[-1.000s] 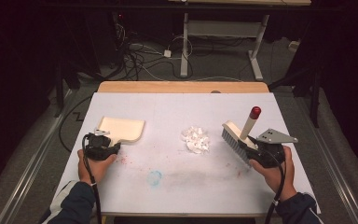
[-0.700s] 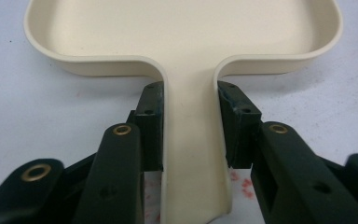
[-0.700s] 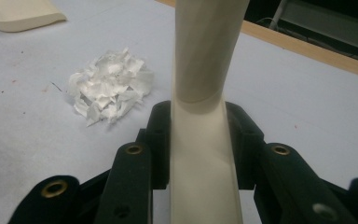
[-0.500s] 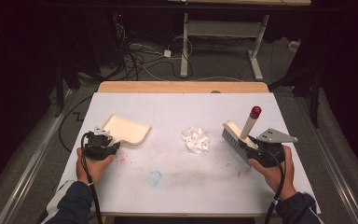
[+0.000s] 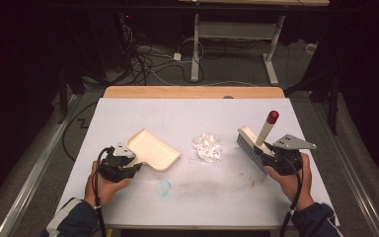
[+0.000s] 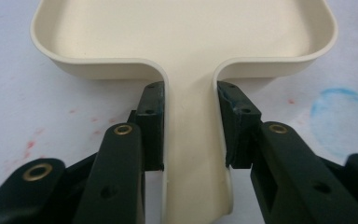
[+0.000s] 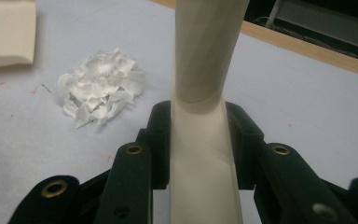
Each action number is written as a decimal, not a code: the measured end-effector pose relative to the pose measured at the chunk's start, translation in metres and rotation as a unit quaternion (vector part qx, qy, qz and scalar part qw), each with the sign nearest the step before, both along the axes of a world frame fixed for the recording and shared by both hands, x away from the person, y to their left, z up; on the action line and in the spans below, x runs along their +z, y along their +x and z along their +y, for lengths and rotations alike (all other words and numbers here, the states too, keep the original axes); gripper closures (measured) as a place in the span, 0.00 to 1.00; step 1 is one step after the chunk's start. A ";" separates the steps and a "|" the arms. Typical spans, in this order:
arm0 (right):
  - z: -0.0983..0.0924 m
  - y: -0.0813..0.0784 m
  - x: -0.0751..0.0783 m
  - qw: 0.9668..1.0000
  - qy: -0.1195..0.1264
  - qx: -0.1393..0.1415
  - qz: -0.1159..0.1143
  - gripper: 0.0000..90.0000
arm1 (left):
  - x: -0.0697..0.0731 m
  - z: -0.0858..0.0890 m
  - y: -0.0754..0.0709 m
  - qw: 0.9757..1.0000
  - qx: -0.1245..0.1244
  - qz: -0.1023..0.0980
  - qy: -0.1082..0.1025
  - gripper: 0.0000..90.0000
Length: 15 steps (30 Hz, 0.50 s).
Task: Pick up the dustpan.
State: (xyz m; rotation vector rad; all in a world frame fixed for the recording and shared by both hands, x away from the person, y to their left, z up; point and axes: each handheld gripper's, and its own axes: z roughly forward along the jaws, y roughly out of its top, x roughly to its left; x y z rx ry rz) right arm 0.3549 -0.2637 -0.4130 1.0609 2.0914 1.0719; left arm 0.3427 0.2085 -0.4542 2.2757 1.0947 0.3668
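Since the earlier frame, left gripper (image 5: 126,159) has carried the dustpan (image 5: 154,150) toward table centre, clamped on its handle. Right gripper (image 5: 265,154), unmoved, clamps the brush (image 5: 256,139).

Both forearms low over the near edge, left tongs (image 5: 128,159) and right tongs (image 5: 261,150) each clamped tight.

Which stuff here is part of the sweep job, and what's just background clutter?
In use:
- dustpan, handle clamped by the left gripper
- brush, handle clamped by the right gripper
- pile of white scraps, lying between dustpan and brush

Just lying about:
- blue ring stain on the table
- cables on the floor behind
- desk legs at the back
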 end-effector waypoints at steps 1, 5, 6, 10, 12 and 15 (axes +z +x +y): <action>0.000 0.003 0.001 1.000 -0.001 0.000 -0.003 0.75 | 0.000 -0.004 -0.001 1.000 -0.006 0.000 0.003 0.71; 0.001 0.021 0.001 1.000 0.020 -0.006 -0.009 0.75 | 0.000 -0.017 -0.004 0.999 -0.031 0.007 0.013 0.71; 0.003 0.026 0.000 1.000 0.025 -0.008 -0.005 0.75 | 0.000 -0.019 -0.005 0.999 -0.037 0.009 0.015 0.71; 0.017 0.044 -0.005 0.999 0.032 -0.002 0.005 0.75 | 0.000 -0.027 -0.007 0.998 -0.053 0.008 0.031 0.71; 0.027 0.052 -0.008 0.999 0.039 0.005 0.012 0.75 | -0.001 -0.029 -0.007 0.998 -0.059 0.014 0.027 0.71; 0.041 0.064 -0.009 0.999 0.034 0.010 0.002 0.75 | -0.002 -0.031 -0.007 0.998 -0.062 0.015 0.029 0.71</action>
